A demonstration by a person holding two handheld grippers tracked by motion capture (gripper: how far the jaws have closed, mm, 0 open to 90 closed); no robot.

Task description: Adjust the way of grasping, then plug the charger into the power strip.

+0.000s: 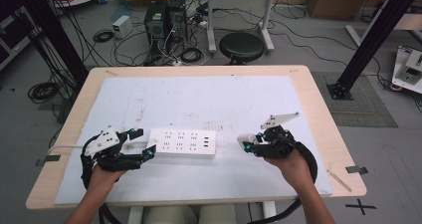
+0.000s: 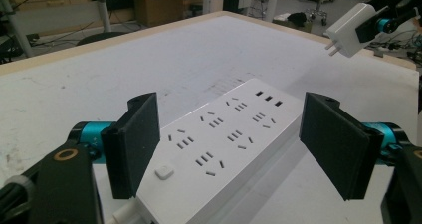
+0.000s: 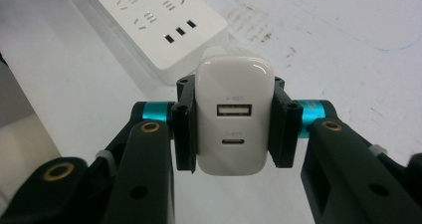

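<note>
A white power strip [image 1: 183, 143] lies flat on the white mat, near its front middle, with several sockets and USB ports facing up. My left gripper [image 1: 143, 143] stands open at the strip's left end, one jaw on each side of it. In the left gripper view the strip [image 2: 224, 134] runs away between the black pads [image 2: 134, 144], with a gap on the right side. To the strip's right, my right gripper [image 1: 251, 143] is shut on a white USB charger [image 1: 245, 140], held above the mat. Its two ports face the camera on the charger [image 3: 234, 114], and its prongs point toward the strip [image 3: 159, 20].
The white mat [image 1: 199, 99] covers most of a wooden table [image 1: 323, 114]. A black stool [image 1: 241, 47] stands past the far edge, among cables and computer cases on the floor. Black frame posts [image 1: 370, 35] rise at both sides.
</note>
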